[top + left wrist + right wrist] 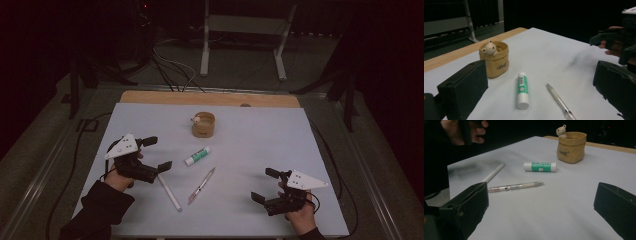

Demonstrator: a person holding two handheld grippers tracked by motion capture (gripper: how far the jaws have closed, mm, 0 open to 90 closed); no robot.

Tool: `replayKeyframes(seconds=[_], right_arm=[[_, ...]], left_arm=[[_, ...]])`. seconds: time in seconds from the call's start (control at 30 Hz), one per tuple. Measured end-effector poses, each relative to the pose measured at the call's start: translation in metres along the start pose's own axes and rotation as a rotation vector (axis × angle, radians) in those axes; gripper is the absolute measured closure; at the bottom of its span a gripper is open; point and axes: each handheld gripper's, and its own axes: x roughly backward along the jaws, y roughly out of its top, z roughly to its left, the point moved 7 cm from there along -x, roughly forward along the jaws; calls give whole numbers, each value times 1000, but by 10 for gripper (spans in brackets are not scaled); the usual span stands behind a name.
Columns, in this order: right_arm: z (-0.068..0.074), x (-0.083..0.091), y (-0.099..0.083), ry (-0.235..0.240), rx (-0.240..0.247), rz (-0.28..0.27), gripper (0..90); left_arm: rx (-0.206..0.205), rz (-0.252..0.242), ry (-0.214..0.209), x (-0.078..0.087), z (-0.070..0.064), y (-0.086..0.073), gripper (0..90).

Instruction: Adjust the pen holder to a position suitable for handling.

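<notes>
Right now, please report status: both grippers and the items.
Left hand-held gripper open, right hand-held gripper open, both empty. Glue stick, pen lying untouched. Nothing in the way.

White pen [169,193] flat beside left tongs [154,153]

In the left gripper view the pen [560,102] runs off the bottom edge, so its near end is cut off. The right gripper [616,41] there is cropped by the right edge and blurred; how its jaws stand cannot be read in that view. A soft smear lies on the sheet beside it.

In the right gripper view the white stick [494,173] has its near end hidden behind the dark jaw, and its far part is hazy. The hand [465,130] is cut by the top edge. The print on the pouch [571,147] is too small to read. The glue stick [540,166] label is also illegible.
</notes>
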Motion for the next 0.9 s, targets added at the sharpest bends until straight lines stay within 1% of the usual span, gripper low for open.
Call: replayKeyframes(seconds=[0.03, 0.07, 0.13, 0.2, 0.4, 0.5, 0.53, 0.57, 0.7, 0.73, 0.77, 0.8, 0.9], right_arm=[[0, 0, 0, 0, 0, 0, 0], [0, 0, 1, 0, 0, -6, 0], [0, 0, 1, 0, 0, -7, 0], [0, 1, 2, -3, 2, -12, 0], [0, 0, 4, -1, 3, -23, 0], [-1, 1, 5, 1, 2, -27, 0], [-1, 1, 6, 0, -1, -28, 0], [-1, 1, 6, 0, 1, -30, 0], [-1, 1, 6, 2, -1, -36, 0], [-1, 1, 6, 4, -1, -35, 0], [-1, 1, 6, 4, -1, -33, 0], [-1, 1, 6, 5, 0, -33, 0], [0, 1, 6, 8, 0, -30, 0]], left_arm=[[0, 0, 0, 0, 0, 0, 4], [5, 4, -4, -5, 5, 1, 4], [12, 3, -8, -8, 7, 2, 4], [20, 7, -3, -14, 14, 4, 4], [27, 44, 9, -32, 30, 3, 4], [26, 57, 28, -40, 36, 2, 4], [26, 57, 28, -40, 36, 2, 4], [33, 64, 37, -45, 40, 1, 5], [48, 93, 68, -54, 50, 0, 8], [49, 100, 81, -56, 53, 0, 29], [49, 100, 81, -56, 53, 0, 39], [70, 125, 99, -61, 60, -2, 39], [95, 182, 132, -68, 70, -6, 51]])
